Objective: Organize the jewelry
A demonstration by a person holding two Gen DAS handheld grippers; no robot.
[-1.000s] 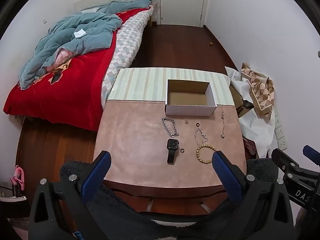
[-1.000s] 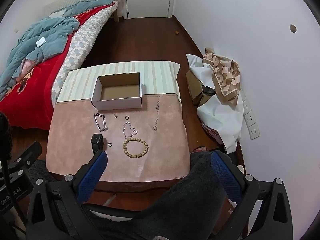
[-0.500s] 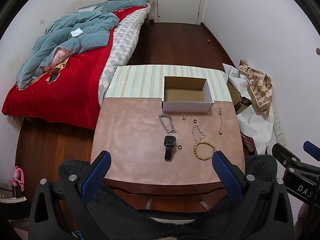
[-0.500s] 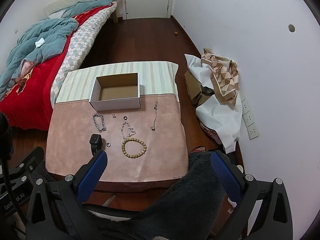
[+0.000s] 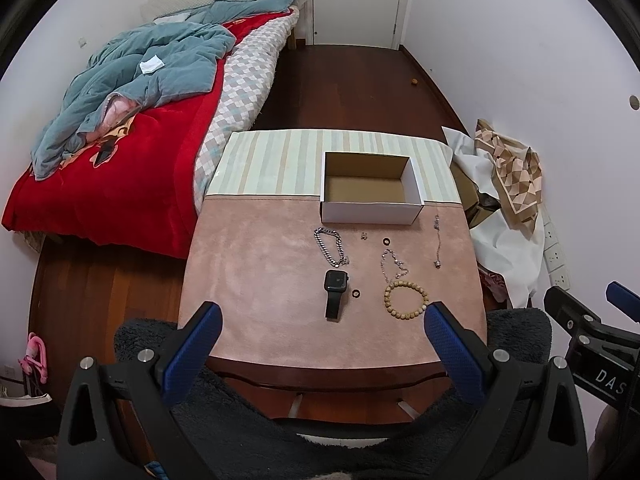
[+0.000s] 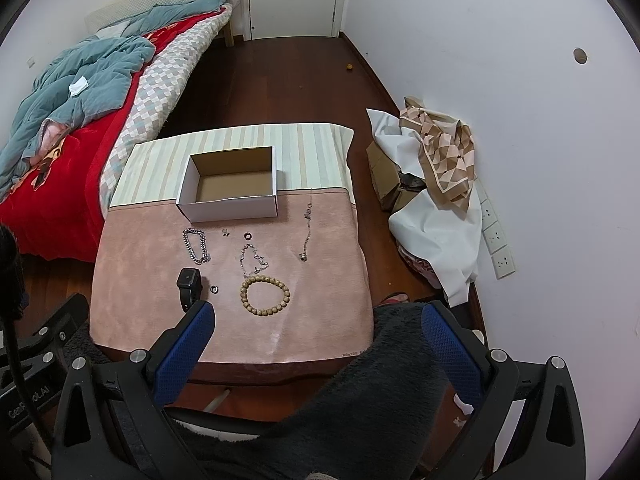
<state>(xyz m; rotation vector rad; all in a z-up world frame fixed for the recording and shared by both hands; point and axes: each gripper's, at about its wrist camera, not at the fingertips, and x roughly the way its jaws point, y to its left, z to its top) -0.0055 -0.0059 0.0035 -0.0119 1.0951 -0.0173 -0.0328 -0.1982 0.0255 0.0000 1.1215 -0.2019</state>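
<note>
An open white cardboard box (image 5: pixel 371 192) (image 6: pixel 230 186) stands empty at the middle of the table. In front of it on the pink mat lie a silver chain bracelet (image 5: pixel 331 246) (image 6: pixel 196 246), a black smartwatch (image 5: pixel 335 292) (image 6: pixel 189 282), a wooden bead bracelet (image 5: pixel 405 299) (image 6: pixel 264 295), a thin necklace (image 5: pixel 394 264) (image 6: pixel 252 258), a thin chain (image 5: pixel 437 242) (image 6: pixel 307 226), two small black rings (image 5: pixel 386 241) (image 5: pixel 355 293) and a tiny earring (image 5: pixel 364 235). My left gripper (image 5: pixel 320 336) and right gripper (image 6: pixel 318 332) are both open and empty, held above the table's near edge.
The table (image 5: pixel 260 280) has a striped cloth at the back. A bed with a red cover (image 5: pixel 120 152) stands to the left. Boxes under white and patterned cloth (image 5: pixel 504 184) lie by the right wall. A dark fluffy rug (image 5: pixel 280 432) is below me.
Both grippers have shifted slightly, so the table now sits a little lower and closer in both views. Nothing on the table has moved.
</note>
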